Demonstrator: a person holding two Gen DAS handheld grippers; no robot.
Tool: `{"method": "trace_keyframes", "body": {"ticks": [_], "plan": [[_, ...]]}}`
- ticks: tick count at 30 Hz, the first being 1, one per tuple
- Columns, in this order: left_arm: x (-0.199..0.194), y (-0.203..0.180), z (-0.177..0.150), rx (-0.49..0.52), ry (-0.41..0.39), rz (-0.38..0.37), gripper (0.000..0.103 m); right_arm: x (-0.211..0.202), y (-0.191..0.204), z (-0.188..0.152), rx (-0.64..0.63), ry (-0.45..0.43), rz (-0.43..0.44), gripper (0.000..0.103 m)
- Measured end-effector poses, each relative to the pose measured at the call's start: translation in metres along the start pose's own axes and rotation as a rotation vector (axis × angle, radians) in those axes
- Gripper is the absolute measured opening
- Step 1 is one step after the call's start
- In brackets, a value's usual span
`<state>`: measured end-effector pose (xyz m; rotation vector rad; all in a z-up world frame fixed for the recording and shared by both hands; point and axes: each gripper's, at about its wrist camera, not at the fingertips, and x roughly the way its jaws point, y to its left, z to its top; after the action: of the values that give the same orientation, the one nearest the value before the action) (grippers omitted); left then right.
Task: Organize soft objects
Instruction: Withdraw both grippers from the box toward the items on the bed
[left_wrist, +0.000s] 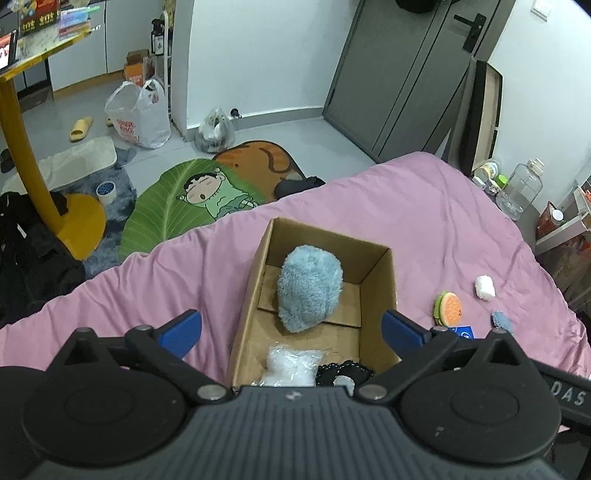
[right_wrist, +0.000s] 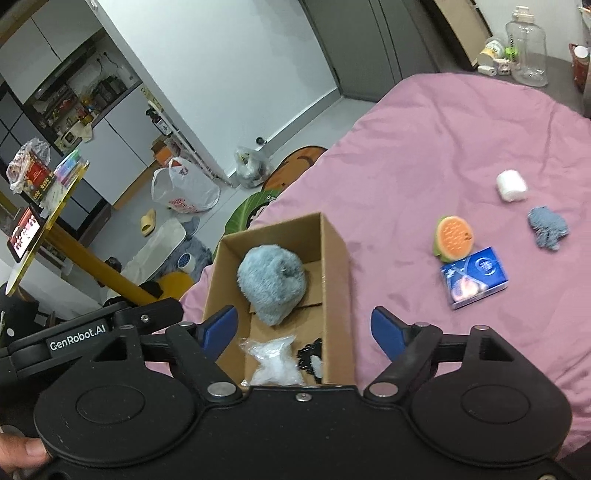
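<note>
We hold both grippers above the open cardboard box (left_wrist: 380, 295) on the pink bedspread (left_wrist: 184, 266). The left gripper (left_wrist: 291, 328) and right gripper (right_wrist: 303, 328) stand spread wide, gripping nothing. The fluffy blue plush (left_wrist: 309, 288) lies inside the box. A burger toy (right_wrist: 453, 236), white roll (right_wrist: 511, 185) and blue cloth (right_wrist: 548, 228) lie far right.

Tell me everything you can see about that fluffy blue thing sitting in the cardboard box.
The fluffy blue thing is a rounded lump of pale grey-blue plush with long, shaggy pile, soft-looking and slightly squashed. It lies in the far half of the open cardboard box, resting on the box's bottom flaps and leaning toward the back wall. Nothing grips it. A crinkled clear plastic bag lies nearer in the same box, apart from it.
</note>
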<state>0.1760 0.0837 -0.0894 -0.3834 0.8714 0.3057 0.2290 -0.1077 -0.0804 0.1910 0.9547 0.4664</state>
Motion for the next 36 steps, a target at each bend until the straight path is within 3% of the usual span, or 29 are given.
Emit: {"method": "trace_keyframes", "body": {"ticks": [4,13,36], "plan": [[-0.008,-0.008,-0.001,0.017,-0.032,0.031,0.103,-0.013,-0.006,0.002,-0.011,-0.026,-0.011,0.088],[-0.027,-0.031,-0.004,0.072,-0.054,0.0,0.103,-0.034,-0.023,0.006,-0.024,-0.064,-0.017,0.098],[-0.028,-0.102,-0.016,0.143,-0.036,-0.042,0.103,-0.073,-0.111,0.021,0.053,-0.141,-0.079,0.1]]}}
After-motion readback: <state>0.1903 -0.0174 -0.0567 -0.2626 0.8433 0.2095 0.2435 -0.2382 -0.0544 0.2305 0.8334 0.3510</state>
